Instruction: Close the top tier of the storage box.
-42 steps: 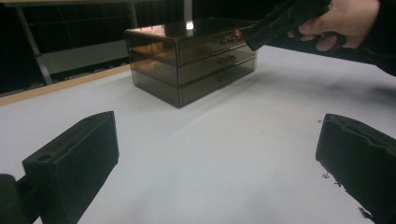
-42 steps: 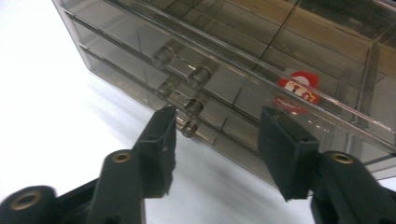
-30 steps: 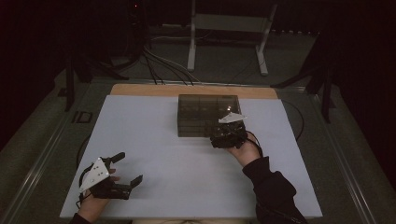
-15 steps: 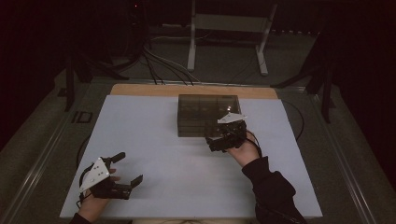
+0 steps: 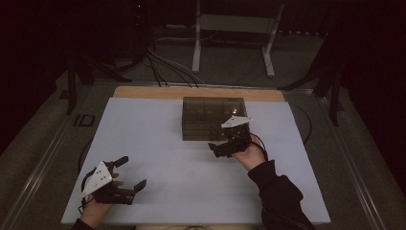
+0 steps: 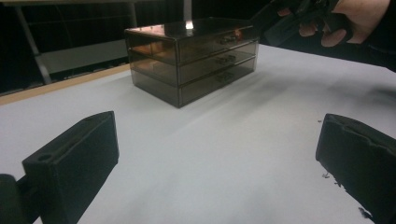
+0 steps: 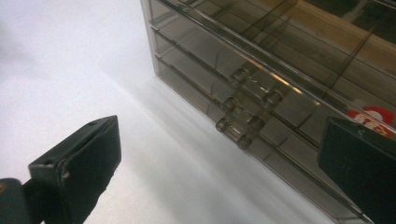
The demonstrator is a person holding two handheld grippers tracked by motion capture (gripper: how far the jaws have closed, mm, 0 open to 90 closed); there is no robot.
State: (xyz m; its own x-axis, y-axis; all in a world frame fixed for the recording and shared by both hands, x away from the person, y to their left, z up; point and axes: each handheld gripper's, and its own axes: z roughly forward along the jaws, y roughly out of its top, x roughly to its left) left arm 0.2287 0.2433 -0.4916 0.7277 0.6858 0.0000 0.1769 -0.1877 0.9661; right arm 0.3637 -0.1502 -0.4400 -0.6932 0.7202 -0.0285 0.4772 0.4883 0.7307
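A smoky, see-through plastic drawer chest [image 5: 213, 118] stands on a white table [image 5: 158, 139], just ahead of the right gripper [image 5: 229, 146]. It has three shallow drawers stacked one above another, each with a small clear bar handle [image 7: 252, 91] at the middle of its front. All three drawers look pushed in. Something red and white [image 7: 373, 117] shows through the front beside the right gripper's far jaw; no writing on it can be read.

The right gripper's jaws have just been opening and now stand wide apart, with nothing between them, facing the handles. The left gripper [image 5: 125, 176], well away from the chest near the table's front edge, is also spread wide and holds nothing. Bare white tabletop lies between the two grippers.
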